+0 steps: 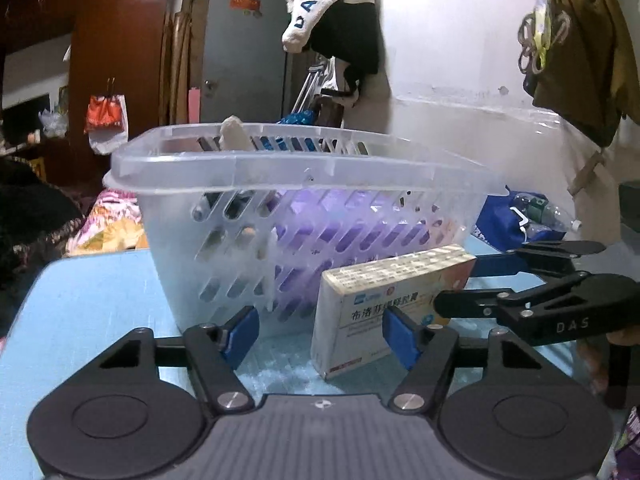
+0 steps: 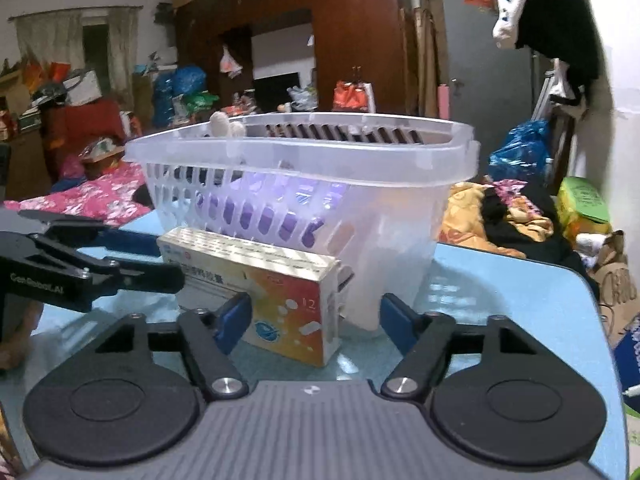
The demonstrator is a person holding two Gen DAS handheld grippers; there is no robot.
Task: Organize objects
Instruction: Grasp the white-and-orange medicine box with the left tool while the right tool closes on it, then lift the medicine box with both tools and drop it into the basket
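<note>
Both grippers sit with jaws apart, gripping nothing: left gripper [image 1: 320, 334] has the medicine box [image 1: 384, 304] at its 1 o'clock, right gripper [image 2: 316, 322] has it at 11. That box stands on the light-blue table [image 1: 100, 300], leaning against the clear slotted basket [image 1: 280, 184]. Basket's already holding some stuff, something purple [image 1: 340, 232] included, so I'd guess the box is what's left. Room behind is pretty cluttered: dark wardrobe [image 2: 352, 40], bags, floral bedding [image 2: 92, 196].
</note>
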